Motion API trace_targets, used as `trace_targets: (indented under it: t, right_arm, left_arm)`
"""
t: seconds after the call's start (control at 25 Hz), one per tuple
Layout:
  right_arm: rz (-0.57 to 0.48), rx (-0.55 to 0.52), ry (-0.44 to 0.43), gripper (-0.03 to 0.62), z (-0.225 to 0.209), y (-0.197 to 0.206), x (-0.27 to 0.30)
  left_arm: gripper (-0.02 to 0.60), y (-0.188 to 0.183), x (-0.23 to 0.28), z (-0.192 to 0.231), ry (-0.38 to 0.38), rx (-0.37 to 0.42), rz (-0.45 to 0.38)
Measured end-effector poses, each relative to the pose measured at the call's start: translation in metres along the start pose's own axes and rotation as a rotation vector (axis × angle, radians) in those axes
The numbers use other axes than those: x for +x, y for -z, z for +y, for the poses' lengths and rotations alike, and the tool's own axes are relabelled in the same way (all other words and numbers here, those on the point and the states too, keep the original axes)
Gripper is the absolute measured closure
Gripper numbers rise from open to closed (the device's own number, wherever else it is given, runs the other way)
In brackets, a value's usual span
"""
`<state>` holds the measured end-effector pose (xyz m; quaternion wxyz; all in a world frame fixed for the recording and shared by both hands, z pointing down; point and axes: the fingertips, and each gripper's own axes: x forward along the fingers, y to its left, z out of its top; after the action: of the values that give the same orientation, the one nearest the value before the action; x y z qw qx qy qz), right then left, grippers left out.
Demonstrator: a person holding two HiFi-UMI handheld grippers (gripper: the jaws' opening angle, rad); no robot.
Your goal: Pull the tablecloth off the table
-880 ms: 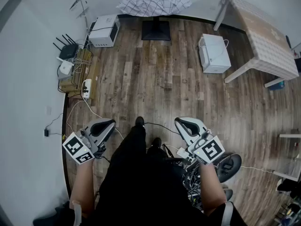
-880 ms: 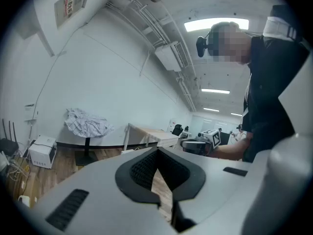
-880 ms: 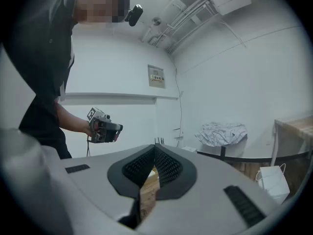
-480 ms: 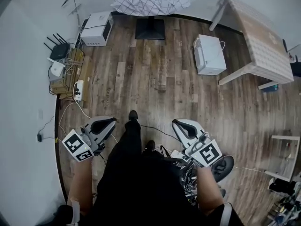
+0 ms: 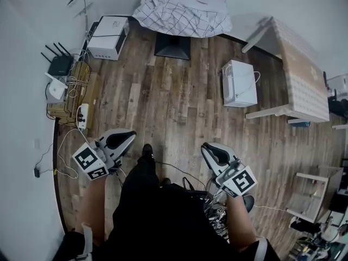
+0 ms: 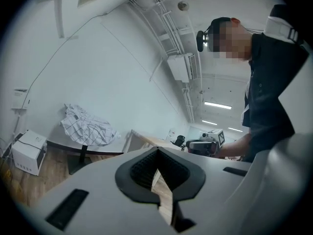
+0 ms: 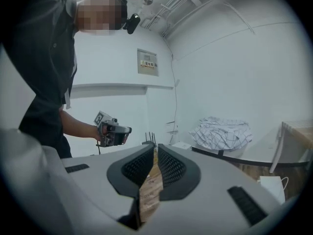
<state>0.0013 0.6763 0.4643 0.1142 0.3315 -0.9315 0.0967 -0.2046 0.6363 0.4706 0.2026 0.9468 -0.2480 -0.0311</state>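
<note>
Grey two-jaw left gripper [image 5: 122, 140] and matching right gripper [image 5: 214, 153] each have jaws pressed together on nothing, while the crumpled white grid-checked tablecloth [image 5: 183, 8] lies heaped on the black-pedestal table [image 5: 173, 45], well ahead of both jaw tips across the brown wooden plank floor [image 5: 179, 102].

We see a wood-plank floor [image 5: 179, 107] between white walls [image 5: 27, 15], a pale table [image 5: 304, 75] at the right, a white box [image 5: 238, 83] beside it, a router [image 5: 57, 65] by the left wall, and ceiling strip lights [image 6: 217, 105].
</note>
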Motion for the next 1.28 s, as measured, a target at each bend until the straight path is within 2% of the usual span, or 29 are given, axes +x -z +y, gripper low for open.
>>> trace_targets:
  t: [0.2,0.4,0.6,0.76,1.28]
  right_arm:
    - [0.099,0.007,0.119,0.571,-0.039,-0.012,0.031]
    - [0.095,0.007,0.143,0.571,-0.059,-0.027,0.041]
    - [0.081,0.042,0.132,0.572,-0.089,-0.026,0.060]
    - [0.063,0.044,0.106,0.571,-0.129,-0.027,0.085]
    - [0.035,-0.007,-0.005,0.571,-0.329,-0.072,0.158]
  left_arm:
    - [0.571,-0.020,0.007,0.055,0.041,-0.040,-0.021]
    - [0.571,-0.041,0.026,0.088,0.076,-0.038,-0.026]
    - [0.571,-0.055,0.051,0.109,0.094,-0.024,-0.007]
    - [0.571,-0.065,0.077,0.133,0.077,-0.017,0.011]
    - [0.571,-0.125,0.224,0.220,-0.011,0.007,0.072]
